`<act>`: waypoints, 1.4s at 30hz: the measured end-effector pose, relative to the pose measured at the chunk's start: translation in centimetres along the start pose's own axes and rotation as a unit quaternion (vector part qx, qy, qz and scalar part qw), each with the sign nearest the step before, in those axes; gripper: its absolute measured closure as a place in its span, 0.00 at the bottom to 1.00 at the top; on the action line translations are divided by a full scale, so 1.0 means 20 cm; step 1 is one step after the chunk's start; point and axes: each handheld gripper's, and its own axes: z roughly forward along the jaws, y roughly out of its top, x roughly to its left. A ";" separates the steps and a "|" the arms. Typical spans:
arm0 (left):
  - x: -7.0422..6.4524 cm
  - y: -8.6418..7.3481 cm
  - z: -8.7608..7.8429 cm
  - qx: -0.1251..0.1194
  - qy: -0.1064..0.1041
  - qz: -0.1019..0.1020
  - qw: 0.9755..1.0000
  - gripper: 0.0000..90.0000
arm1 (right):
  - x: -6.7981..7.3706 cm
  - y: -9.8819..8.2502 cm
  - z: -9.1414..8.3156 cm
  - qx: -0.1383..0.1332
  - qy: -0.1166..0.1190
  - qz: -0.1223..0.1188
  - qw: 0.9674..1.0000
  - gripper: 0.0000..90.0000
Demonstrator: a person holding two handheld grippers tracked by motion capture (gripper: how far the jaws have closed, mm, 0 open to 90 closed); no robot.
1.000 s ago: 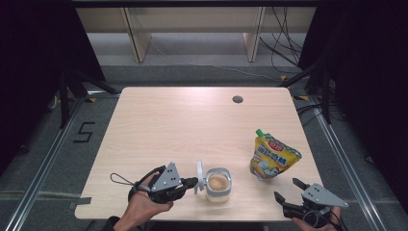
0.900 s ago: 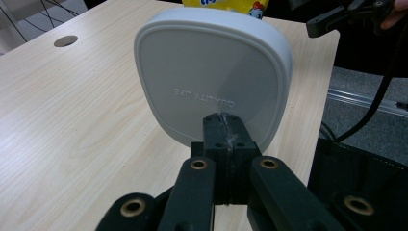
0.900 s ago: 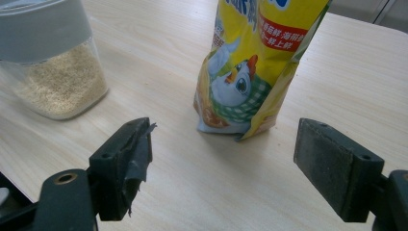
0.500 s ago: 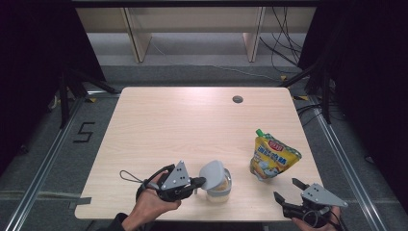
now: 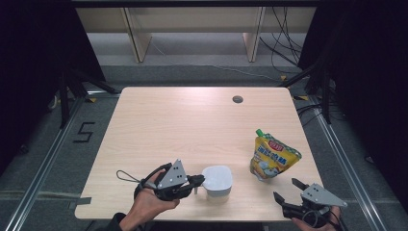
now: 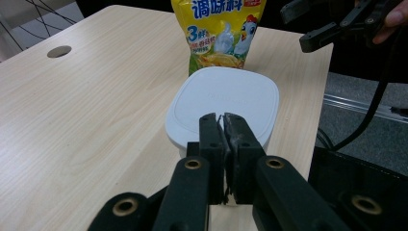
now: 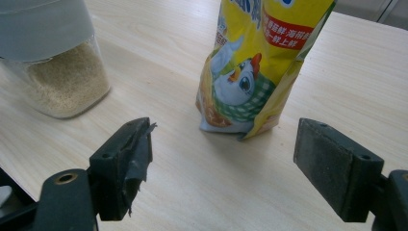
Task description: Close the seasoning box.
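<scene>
- Closing the jar is what has just changed: its white lid (image 5: 217, 176), open a second ago, now lies flat on the jar of granules (image 7: 65, 82) near the desk's (image 5: 192, 125) front edge
- Your left hand-held gripper (image 5: 198, 180) sits at the lid's near edge; its jaws, nearly together, have just eased apart a little, with nothing between them
- Your right hand-held gripper (image 5: 285, 190) rests with jaws wide apart, facing the yellow seasoning pouch (image 5: 272, 159), upright just right of the jar
- Judging by this, the closing step looks done
</scene>
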 end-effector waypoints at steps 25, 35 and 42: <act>0.10 -0.15 -0.12 -0.017 0.015 -0.071 0.997 0.50 | 0.01 0.00 0.01 0.005 0.013 0.010 1.000 0.25; 0.10 -0.22 -0.16 -0.007 0.029 -0.084 0.996 0.41 | 0.02 0.00 0.01 0.007 0.018 0.013 1.000 0.24; 0.09 -0.28 -0.17 0.006 0.033 -0.071 0.997 0.35 | 0.03 0.00 0.00 0.006 0.022 0.013 1.000 0.21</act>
